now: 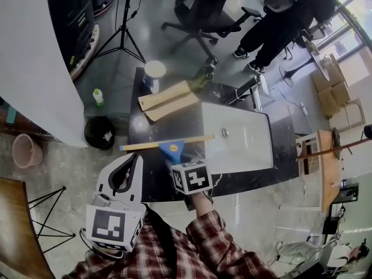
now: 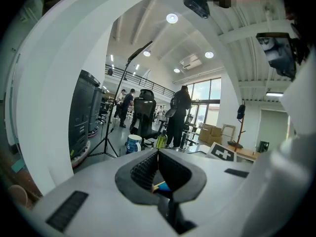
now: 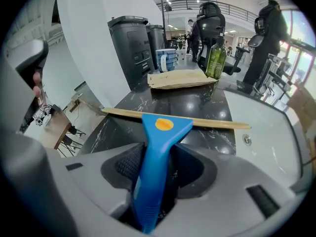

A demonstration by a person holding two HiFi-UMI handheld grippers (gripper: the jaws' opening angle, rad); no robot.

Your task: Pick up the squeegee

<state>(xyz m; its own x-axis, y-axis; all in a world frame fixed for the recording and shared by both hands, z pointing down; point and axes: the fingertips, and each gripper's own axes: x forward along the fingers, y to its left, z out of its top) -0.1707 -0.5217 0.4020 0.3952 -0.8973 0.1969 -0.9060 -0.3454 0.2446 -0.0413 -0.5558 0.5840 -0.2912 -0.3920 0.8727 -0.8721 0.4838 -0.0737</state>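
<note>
**A:** Room around the sink (image 1: 238, 156)?

**B:** Desk (image 1: 174, 124) is bare left of the sink, up to the cardboard (image 1: 168, 100) beyond. Squeegee (image 3: 165, 125) lies flat left of the sink. Blade tip is at the sink rim, other end at the desk's left edge.

**A:** Tools?

**B:** Right tool (image 3: 159, 157) is spread, straddling the blue handle, no clear pinch. Left tool (image 2: 158, 168) is pressed together, empty, off the desk's near edge.

left gripper (image 1: 137, 157): low left in head view, roughly level, jaws together, nothing gripped | right gripper (image 3: 155, 149): pitched steeply down, jaws apart, straddling squeegee (image 3: 159, 130) handle, no clear clamp | right hand (image 1: 201, 199): behind marker cube, plaid sleeve (image 1: 224, 237)
</note>
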